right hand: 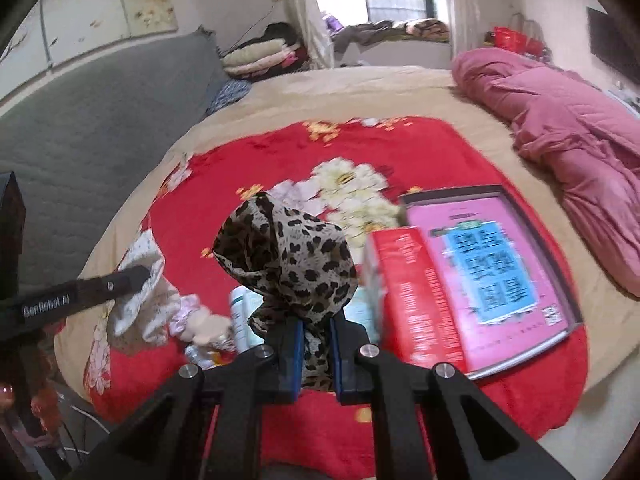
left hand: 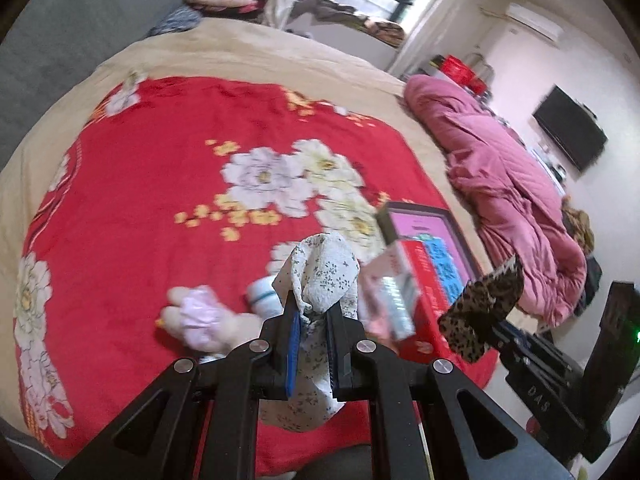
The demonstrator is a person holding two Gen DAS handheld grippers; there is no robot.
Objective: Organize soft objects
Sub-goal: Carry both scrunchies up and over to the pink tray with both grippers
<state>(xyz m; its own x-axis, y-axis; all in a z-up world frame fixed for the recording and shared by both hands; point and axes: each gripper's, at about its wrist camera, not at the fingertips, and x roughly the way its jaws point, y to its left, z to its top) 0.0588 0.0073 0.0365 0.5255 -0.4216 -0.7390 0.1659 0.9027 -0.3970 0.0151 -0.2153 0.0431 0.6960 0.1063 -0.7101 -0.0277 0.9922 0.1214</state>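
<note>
My left claw (left hand: 311, 312) is clamped on a white flowered cloth (left hand: 324, 276), which bunches above the pads and hangs in a long tail below them. My right claw (right hand: 316, 334) is clamped on a leopard-print cloth (right hand: 294, 256), pinched low so that most of the fabric mushrooms above the fingers. Both cloths are held clear above the red flowered blanket (left hand: 140, 184) on the bed.

Risks, as I judge them:

- The hanging tail of the white cloth may drag across the pale plush toy (left hand: 200, 316) and the small bottle (left hand: 262, 294) lying just beneath it, and pull them out of place.
- The red carton (right hand: 416, 296) stands beside the pink box lid (right hand: 492, 264), close to the leopard cloth; a swing to that side could tip it.
- Each grip takes only a thin fold, and thin fabric could slip free during a fast move.
- The two claws sit near each other, so the cloths could tangle.
</note>
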